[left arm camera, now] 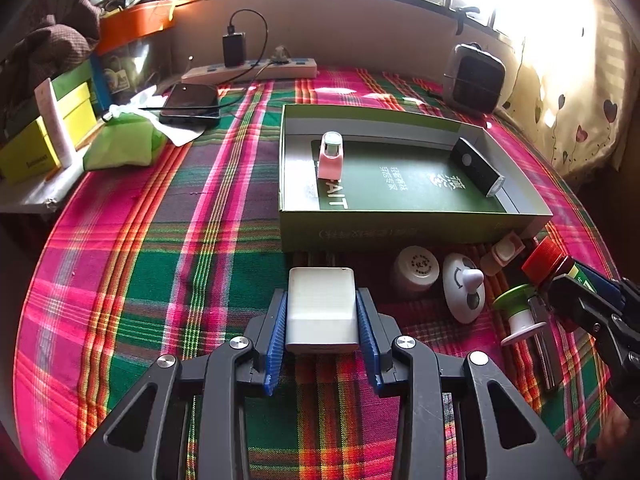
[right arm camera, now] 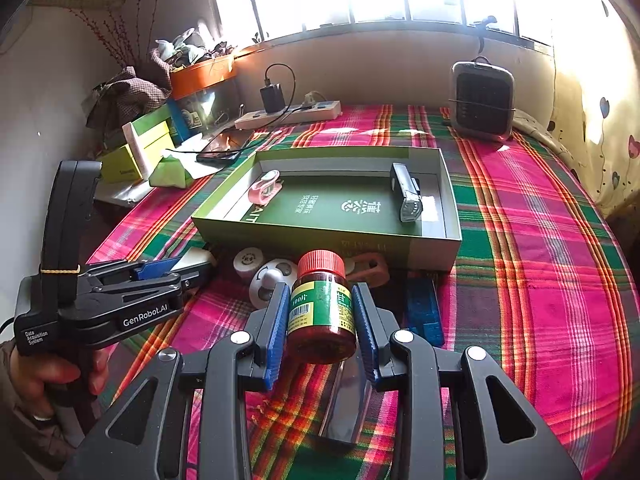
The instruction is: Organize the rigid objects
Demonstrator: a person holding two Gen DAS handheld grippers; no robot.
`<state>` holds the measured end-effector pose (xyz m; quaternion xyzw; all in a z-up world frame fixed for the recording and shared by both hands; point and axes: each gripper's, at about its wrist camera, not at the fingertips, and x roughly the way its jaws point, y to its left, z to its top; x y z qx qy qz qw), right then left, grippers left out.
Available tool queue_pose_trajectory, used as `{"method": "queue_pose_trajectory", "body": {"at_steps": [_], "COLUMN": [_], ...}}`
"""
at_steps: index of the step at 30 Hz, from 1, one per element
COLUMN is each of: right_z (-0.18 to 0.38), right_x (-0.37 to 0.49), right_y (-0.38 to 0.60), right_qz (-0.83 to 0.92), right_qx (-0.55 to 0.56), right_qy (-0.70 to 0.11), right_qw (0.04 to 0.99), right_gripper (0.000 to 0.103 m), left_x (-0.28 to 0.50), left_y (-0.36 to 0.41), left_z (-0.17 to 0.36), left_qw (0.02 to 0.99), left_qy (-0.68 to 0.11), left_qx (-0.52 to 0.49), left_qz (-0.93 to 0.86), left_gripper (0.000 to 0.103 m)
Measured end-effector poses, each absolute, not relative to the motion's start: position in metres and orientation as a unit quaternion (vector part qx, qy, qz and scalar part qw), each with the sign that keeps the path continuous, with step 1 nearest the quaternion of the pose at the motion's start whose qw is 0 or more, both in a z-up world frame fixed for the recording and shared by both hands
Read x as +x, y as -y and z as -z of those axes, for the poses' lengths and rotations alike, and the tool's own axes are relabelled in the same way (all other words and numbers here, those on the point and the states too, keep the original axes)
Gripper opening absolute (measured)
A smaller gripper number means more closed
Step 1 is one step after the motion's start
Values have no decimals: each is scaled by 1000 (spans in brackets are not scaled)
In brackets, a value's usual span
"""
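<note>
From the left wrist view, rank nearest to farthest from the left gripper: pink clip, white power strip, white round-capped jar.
1. White round-capped jar, just right, before the box.
2. Pink clip, inside the green box.
3. White power strip, at the far wall.

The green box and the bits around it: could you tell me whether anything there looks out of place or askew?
Nothing looks spilled or damaged. The green box holds only a pink clip and a black flashlight; other small items crowd the cloth at its near wall. The left gripper grips a white block, the right gripper a red-capped bottle.
</note>
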<state>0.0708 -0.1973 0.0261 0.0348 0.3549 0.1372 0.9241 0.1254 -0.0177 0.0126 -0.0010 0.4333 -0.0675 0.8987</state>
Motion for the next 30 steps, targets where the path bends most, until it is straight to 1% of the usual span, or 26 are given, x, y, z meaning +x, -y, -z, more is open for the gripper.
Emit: {"method": "queue_pose_trajectory", "body": {"at_steps": [18,30], "right_z": [-40,-59], "right_x": [73,97], "right_y": [207,216], "right_qz": [-130,-121], "right_qx": [46,43], "right_qy": [-343,-330], "right_qw": [929,935], "right_gripper": [34,34], "left_x": [118,143], "left_y": [22,34], "left_z": [-45,-64], "left_qw": [912,915], "left_qy": [-402,-387], "left_qx": [-6,-6], "left_qz": [84,111], "left_gripper": [32,32]}}
